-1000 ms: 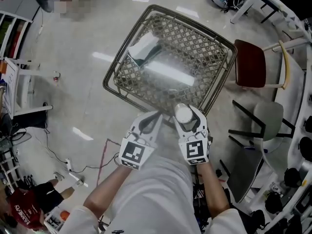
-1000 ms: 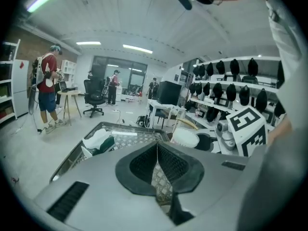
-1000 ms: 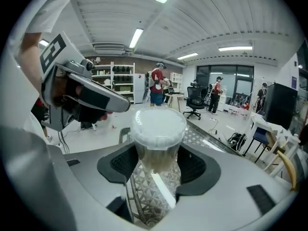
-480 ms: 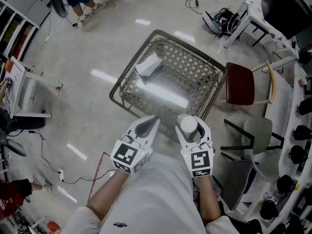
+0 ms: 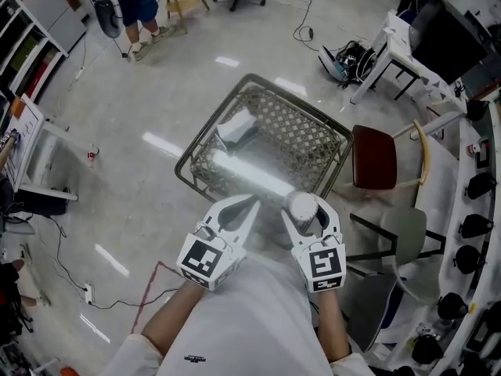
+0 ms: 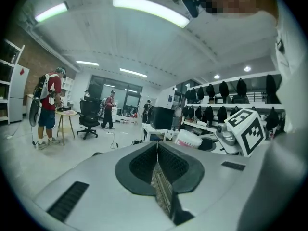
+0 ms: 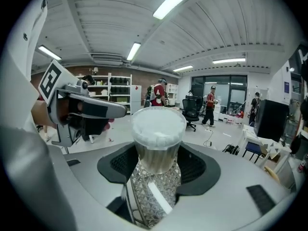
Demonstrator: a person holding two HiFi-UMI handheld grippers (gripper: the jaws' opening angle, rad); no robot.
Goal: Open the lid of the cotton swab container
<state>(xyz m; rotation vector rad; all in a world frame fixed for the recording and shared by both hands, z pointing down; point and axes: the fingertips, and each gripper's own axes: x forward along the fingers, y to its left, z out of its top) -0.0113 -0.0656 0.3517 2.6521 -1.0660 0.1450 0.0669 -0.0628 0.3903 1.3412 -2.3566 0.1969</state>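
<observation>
**Head view.** The left tongs (image 5: 250, 204) are drawn together to a single point and hold nothing. Just beside them, the right tongs (image 5: 302, 204) clamp the small clear cylindrical cotton swab container (image 5: 301, 207) between their jaws. Its round white lid (image 5: 300, 204) faces up toward the camera, so the long axis runs roughly upright, crosswise to the jaws' closing line. Beyond both tong tips stands a wire-lattice surface (image 5: 252, 80) with a glossy top; the container is clear of it, carried in the air.

**Left gripper view.** The two ribbed pads meet along one seam, with nothing between them. The container (image 6: 188, 138) shows ahead and to the right of these tongs, beside the marker cube (image 6: 246, 130) of the right tongs.

**Right gripper view.** The jaws stand apart by the container's width and press on its lower body (image 7: 155, 153). The lid end (image 7: 158, 123) rises above the pads and appears to be still seated. The left tongs (image 7: 120, 111) point toward that end without touching it.

**Progress.** The container is secured; the opening itself appears not yet begun.
</observation>
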